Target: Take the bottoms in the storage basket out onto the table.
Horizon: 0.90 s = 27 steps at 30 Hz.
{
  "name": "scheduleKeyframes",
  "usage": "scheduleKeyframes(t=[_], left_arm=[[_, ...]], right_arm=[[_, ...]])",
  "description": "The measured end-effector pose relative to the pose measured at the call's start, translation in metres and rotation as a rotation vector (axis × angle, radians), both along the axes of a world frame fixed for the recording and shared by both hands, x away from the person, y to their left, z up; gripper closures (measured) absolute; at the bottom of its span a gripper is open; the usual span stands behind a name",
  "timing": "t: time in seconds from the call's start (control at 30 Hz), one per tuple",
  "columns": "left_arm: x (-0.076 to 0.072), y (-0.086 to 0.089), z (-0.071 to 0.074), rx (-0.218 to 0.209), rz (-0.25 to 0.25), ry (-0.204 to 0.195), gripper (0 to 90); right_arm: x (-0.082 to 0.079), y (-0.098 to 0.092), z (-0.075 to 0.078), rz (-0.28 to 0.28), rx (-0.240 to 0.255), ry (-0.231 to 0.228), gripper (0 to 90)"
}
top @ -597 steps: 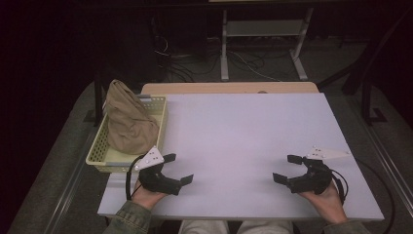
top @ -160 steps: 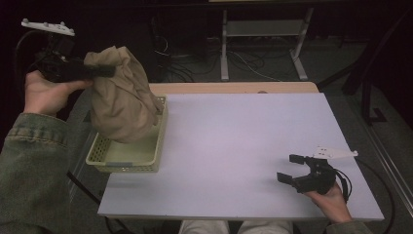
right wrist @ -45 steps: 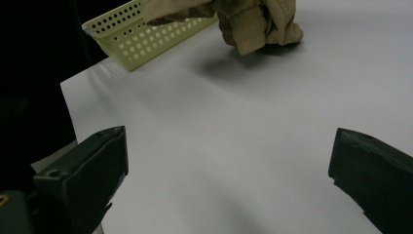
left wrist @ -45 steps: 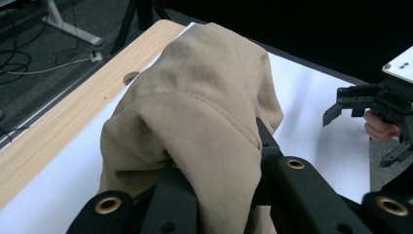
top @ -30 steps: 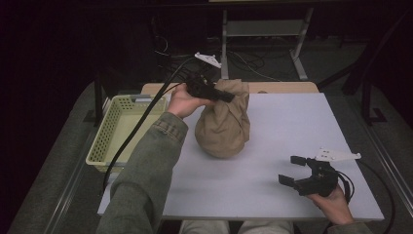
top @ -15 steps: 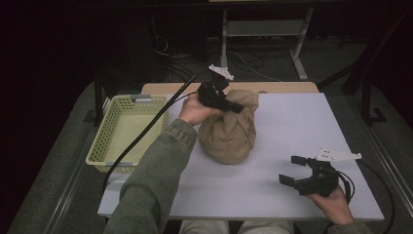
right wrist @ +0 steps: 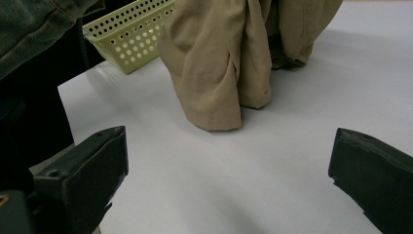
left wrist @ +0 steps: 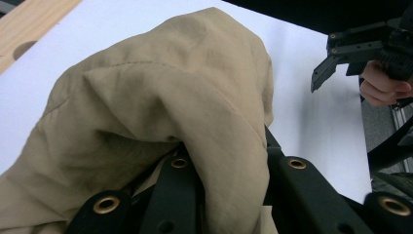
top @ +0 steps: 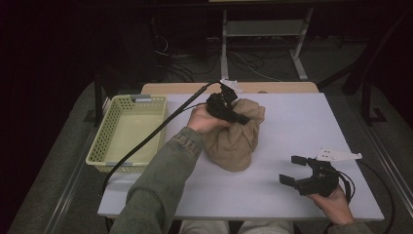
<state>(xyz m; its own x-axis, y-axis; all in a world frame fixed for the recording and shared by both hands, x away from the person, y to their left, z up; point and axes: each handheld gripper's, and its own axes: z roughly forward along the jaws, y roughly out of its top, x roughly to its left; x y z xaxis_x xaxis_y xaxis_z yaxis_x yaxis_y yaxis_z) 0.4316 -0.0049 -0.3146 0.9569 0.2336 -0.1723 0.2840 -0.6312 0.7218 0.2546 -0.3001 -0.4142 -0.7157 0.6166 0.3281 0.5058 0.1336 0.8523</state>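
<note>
White-topped table point(top: 302, 122) with a wooden far edge stands on grey floor point(top: 63, 161); dark surroundings, a metal stand point(top: 263, 29) and loose cables point(top: 243, 61) behind.

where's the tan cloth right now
In the high view the tan cloth sits bunched on the white table near its middle, right of the yellow basket, its top pinched in the left gripper; the open right gripper waits nearer the front edge.

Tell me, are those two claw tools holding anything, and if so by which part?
The left gripper is shut on a bunched fold at the top of the tan cloth, which slumps on the white table. The right gripper is open and holds nothing.
</note>
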Motion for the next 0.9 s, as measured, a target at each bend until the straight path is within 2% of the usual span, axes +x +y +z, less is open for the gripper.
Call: scheduleKeyframes(t=[0.4,0.57,0.9], left_arm=[[-0.011,-0.017,-0.019,-0.001,-0.028,0.026,73.3],[-0.016,-0.026,-0.032,-0.018,-0.03,0.029,70.1],[-0.026,-0.04,-0.053,-0.001,-0.036,0.025,61.3]], right_arm=[[0.0,-0.002,0.001,-0.015,0.002,-0.01,0.6],[-0.001,-0.004,0.001,-0.027,0.005,-0.005,0.6],[-0.001,-0.006,0.002,-0.032,0.004,-0.011,0.7]])
